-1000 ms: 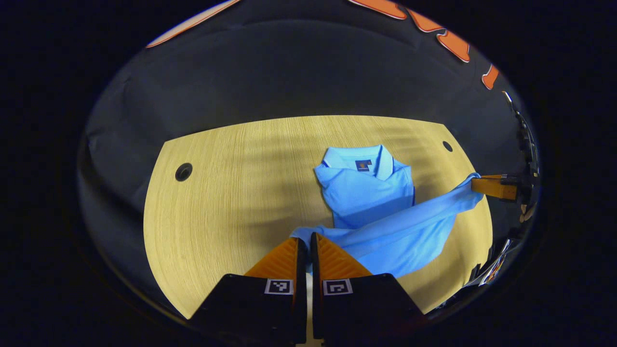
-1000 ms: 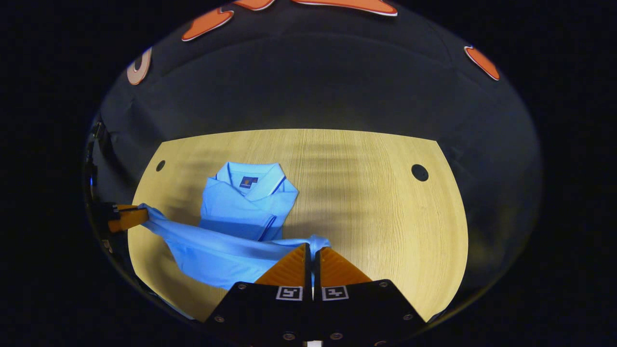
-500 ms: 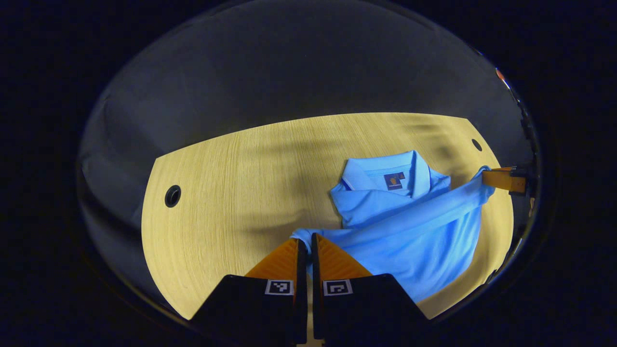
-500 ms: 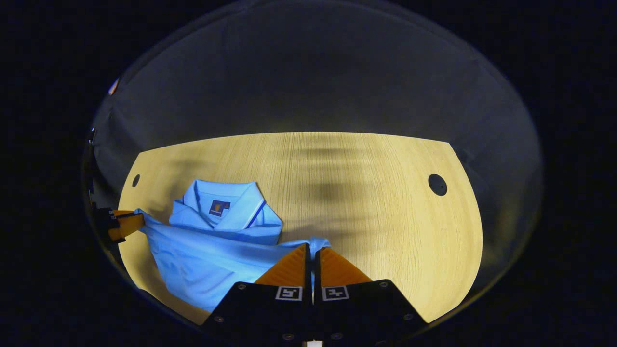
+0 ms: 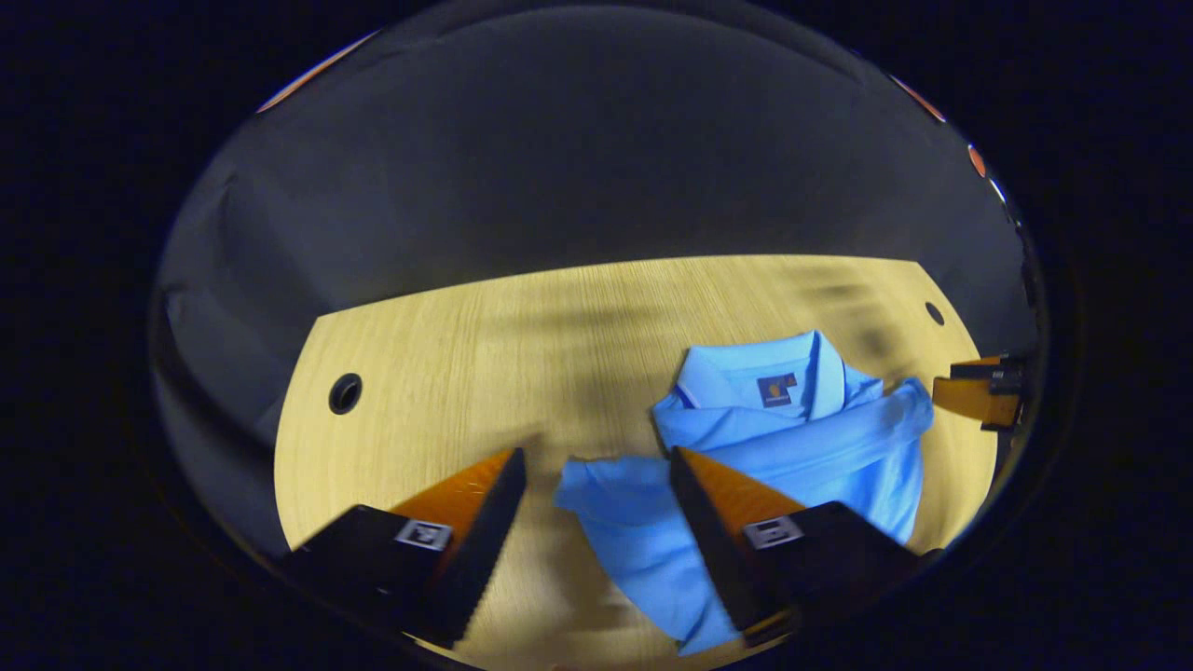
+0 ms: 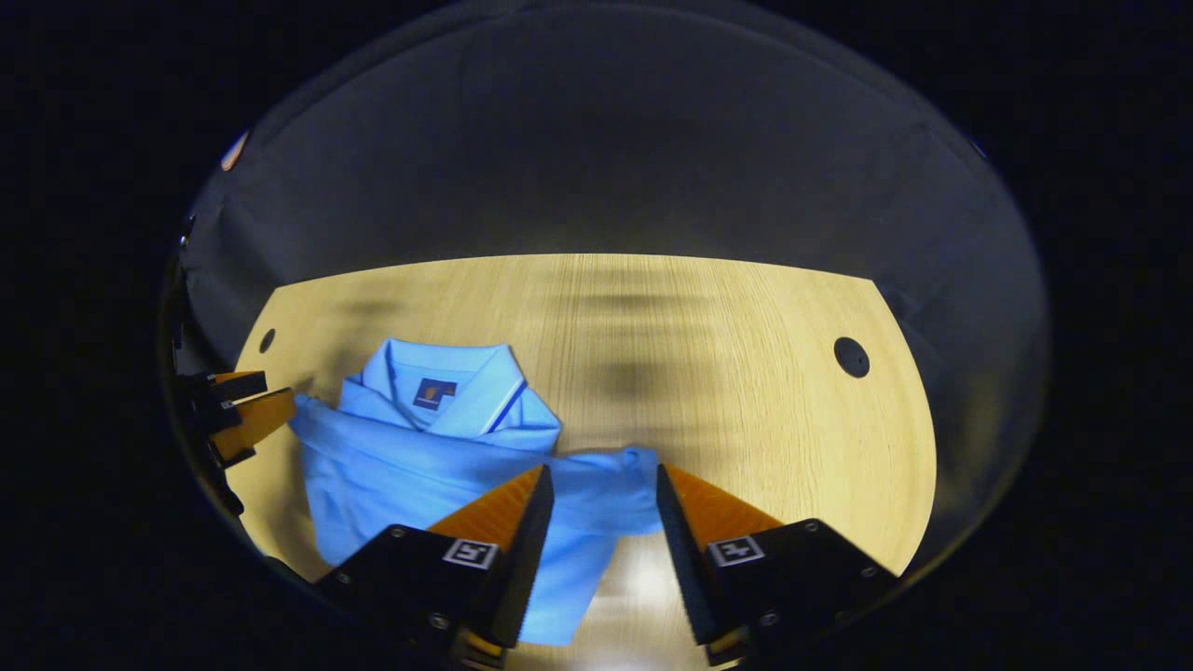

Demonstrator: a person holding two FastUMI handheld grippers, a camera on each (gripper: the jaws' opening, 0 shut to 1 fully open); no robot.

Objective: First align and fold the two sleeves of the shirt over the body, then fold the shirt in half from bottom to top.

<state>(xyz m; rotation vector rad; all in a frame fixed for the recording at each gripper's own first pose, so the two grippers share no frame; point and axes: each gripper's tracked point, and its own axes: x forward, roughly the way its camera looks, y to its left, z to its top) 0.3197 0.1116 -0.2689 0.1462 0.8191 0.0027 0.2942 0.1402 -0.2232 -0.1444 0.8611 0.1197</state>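
A light blue polo shirt [image 5: 811, 447] lies on the wooden table [image 5: 447, 373], collar toward the far side, its bottom edge folded up across the body just below the collar. My left gripper [image 5: 596, 471] stands open, with one loose corner of the folded edge lying between its fingers and touching neither. In the right gripper view the shirt [image 6: 410, 466] sits at the lower left, and my right gripper [image 6: 604, 480] is open over the other loose corner. The right gripper [image 5: 974, 396] also appears at the left gripper view's right edge, and the left gripper [image 6: 242, 415] at the right gripper view's left edge.
The table has a round cable hole [image 5: 345, 393] on its left side and another hole [image 6: 851, 357] on its right. Dark cloth walls stand behind the far edge. Bare wood [image 6: 699, 354] stretches to the right of the shirt.
Both grippers carried the shirt's bottom edge up toward the collar, then opened. The fabric dropped from their fingers and now rests on the body.
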